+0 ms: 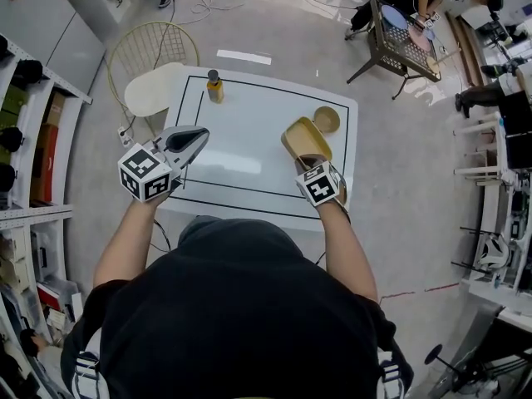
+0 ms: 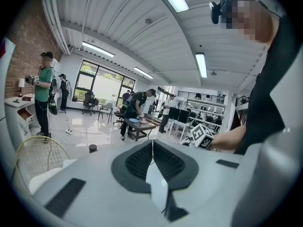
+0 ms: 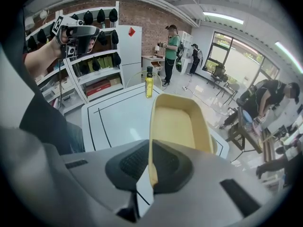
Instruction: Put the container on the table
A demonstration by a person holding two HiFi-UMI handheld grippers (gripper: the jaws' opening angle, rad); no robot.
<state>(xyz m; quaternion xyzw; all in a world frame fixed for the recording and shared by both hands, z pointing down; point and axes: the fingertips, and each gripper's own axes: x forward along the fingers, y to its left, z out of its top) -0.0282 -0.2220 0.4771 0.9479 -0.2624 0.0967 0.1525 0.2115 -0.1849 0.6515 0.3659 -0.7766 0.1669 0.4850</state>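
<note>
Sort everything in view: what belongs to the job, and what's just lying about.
Job: container, gripped by its wall in the right tongs; white table.
Lying about: yellow bottle, round tan dish, wire chair; left tongs, shut and empty.

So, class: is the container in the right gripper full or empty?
Empty. The right gripper view looks into the container and shows only its bare yellow floor, with nothing inside.

Mustard-yellow container (image 1: 306,140), white table (image 1: 249,131) with a black rectangular outline, dark-capped amber bottle (image 1: 215,87)
</note>
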